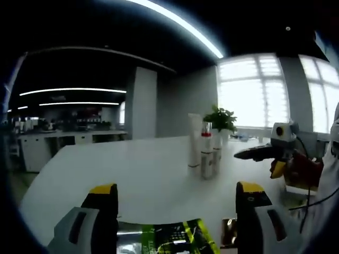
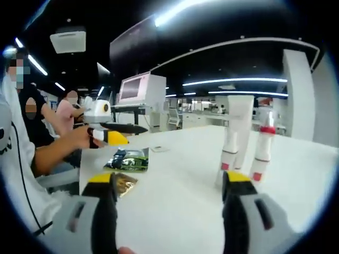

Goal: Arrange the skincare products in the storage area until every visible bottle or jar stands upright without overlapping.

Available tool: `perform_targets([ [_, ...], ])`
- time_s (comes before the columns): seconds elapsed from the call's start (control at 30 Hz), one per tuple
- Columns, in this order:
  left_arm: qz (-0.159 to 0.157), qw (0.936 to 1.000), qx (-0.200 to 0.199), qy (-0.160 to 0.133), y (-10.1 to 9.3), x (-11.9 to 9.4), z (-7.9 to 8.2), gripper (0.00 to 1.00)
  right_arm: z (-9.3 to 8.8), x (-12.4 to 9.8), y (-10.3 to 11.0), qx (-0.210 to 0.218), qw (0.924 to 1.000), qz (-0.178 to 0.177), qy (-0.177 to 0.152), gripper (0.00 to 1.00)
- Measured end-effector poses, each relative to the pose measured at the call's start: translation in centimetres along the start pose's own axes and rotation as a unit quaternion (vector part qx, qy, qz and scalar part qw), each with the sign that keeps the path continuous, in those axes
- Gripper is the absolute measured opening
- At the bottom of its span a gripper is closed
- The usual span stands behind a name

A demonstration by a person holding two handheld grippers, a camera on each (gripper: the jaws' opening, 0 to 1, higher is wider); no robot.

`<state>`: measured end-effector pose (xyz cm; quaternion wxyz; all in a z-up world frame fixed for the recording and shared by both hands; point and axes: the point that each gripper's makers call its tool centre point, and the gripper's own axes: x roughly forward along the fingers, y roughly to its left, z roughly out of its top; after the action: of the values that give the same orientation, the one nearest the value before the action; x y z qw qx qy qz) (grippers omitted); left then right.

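both grippers [image 1: 177, 203] [image 2: 172, 193] gape, released; white bottles [image 1: 204, 148] stand upright on the table [image 1: 143, 174].

Smooth, matt white tabletop [image 1: 148, 174]; glossy white plastic tubes with red bands [image 2: 263, 151]; shiny, crinkled green-gold foil sachets [image 2: 128, 160].

White table [image 1: 148, 174] all the way across, pale and plain. Two white tubes [image 2: 237, 132] standing on it, each with a red band near the base, and a slimmer white bottle [image 2: 262, 145] beside them with red at its neck and foot. The left gripper [image 1: 177, 198] shows yellow tips over black and grey jaws; the right gripper [image 2: 172, 185] has the same yellow, black and grey. A glossy green packet [image 2: 128, 160] shimmers, with a gold one [image 2: 123, 183] just by it. Green leafy plant [image 1: 221, 117] against the bright window.
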<state>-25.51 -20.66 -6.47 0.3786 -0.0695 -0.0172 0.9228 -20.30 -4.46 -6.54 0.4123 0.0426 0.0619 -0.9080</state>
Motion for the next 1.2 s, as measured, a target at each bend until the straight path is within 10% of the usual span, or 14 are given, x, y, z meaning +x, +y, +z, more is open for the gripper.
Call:
perform_targets([
  [1.2, 0.128, 0.9897, -0.055, 0.033, 2.6, -8.4, -4.3, 0.93, -0.5, 9.1, 5.4, -0.012, 0.9882, 0.14, 0.06, 0.68],
])
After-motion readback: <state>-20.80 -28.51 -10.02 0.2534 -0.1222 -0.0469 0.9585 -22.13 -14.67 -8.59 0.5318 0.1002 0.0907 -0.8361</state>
